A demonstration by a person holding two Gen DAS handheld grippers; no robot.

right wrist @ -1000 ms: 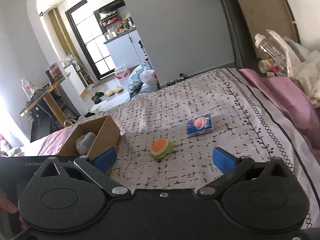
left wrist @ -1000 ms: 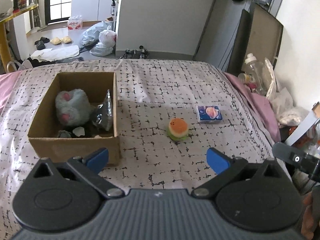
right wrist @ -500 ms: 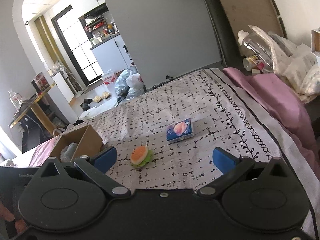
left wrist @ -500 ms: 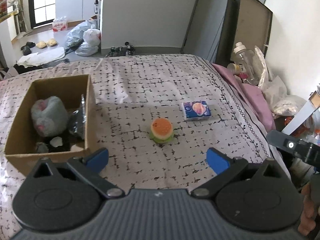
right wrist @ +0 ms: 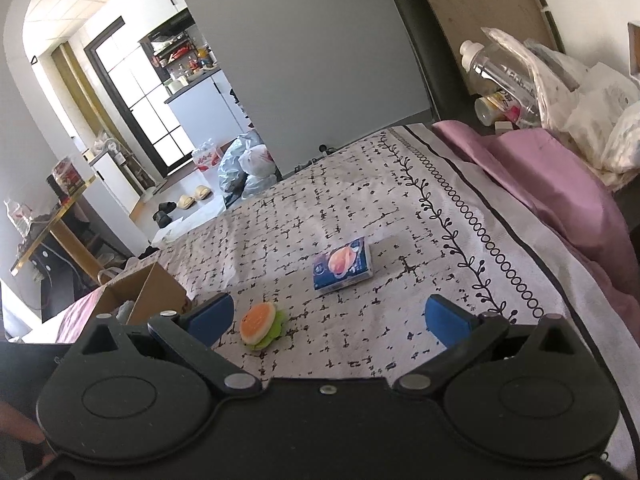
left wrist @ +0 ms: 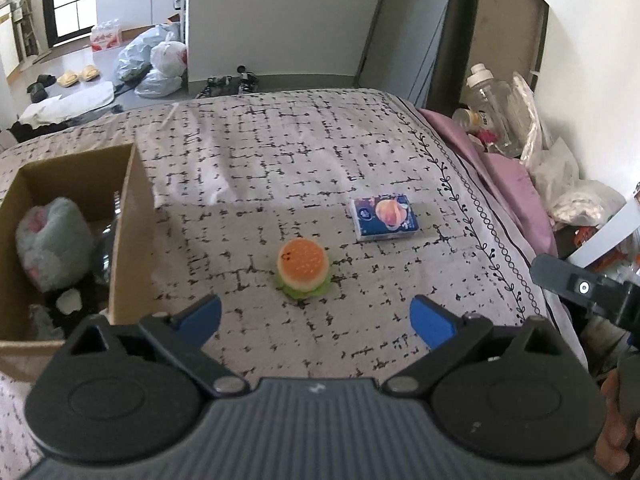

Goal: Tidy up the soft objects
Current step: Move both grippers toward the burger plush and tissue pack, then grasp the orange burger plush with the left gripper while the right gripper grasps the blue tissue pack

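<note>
A soft burger toy (left wrist: 304,268) lies on the patterned bedspread, just ahead of my open, empty left gripper (left wrist: 316,318). A blue tissue pack (left wrist: 384,218) lies beyond it to the right. A cardboard box (left wrist: 132,216) at the left holds a grey plush (left wrist: 50,242) and a dark crinkly bag. In the right wrist view the burger toy (right wrist: 262,325) sits near the left fingertip of my open, empty right gripper (right wrist: 328,320), with the tissue pack (right wrist: 344,266) farther ahead and the box (right wrist: 148,296) at the left.
A pink sheet (right wrist: 560,184) edges the bed on the right, with a plastic bottle (right wrist: 500,76) and bags behind it. Beyond the bed's far edge the floor holds plastic bags (left wrist: 156,64) and slippers. The right gripper's body (left wrist: 580,286) shows at the right in the left wrist view.
Both grippers have swung right and moved forward: the box has slid to the left edge of each view, and the burger and tissue pack appear closer. Both grippers stay open.
</note>
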